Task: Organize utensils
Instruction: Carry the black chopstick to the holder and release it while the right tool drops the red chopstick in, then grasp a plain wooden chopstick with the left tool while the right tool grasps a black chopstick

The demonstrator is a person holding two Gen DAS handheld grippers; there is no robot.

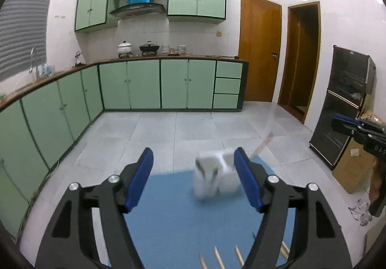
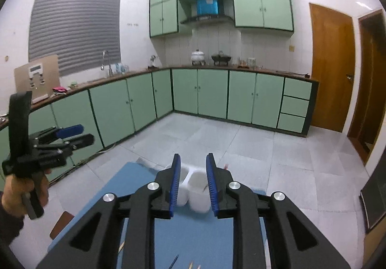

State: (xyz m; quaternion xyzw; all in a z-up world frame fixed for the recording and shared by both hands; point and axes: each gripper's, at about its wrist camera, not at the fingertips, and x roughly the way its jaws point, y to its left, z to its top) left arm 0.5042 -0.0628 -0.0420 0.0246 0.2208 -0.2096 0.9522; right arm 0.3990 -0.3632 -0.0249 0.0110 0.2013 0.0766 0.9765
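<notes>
Kitchen w/ green cabinets (image 2: 200,93) along two walls, tiled floor, wooden door (image 1: 259,52) at right. Blue mat (image 1: 173,216) spread on low surface, near edge of both views. White two-compartment holder (image 2: 196,187) standing upright toward mat's far end; blurred in left wrist view, sharp in right wrist view, something thin and dark leaning in its right compartment (identity not readable). Pale wooden sticks (image 1: 218,257), prob. chopsticks, lying on mat at very bottom of left view, beneath the gripper, tips pointing away toward holder, long axes roughly along gripper's pointing line. More utensil tips (image 2: 175,261) just visible at bottom of right view, incl. one dark thin item. Left gripper (image 1: 194,177): jaws wide apart, nothing between pads. Right gripper (image 2: 193,184): jaws only part open, nothing clamped; holder seen through the gap beyond but not touched. Key relation: utensils lie below and behind both sets of fingertips, holder straight ahead. Judged: neither side clearly nearer; left, being wider open, better placed to drop onto a stick first.
</notes>
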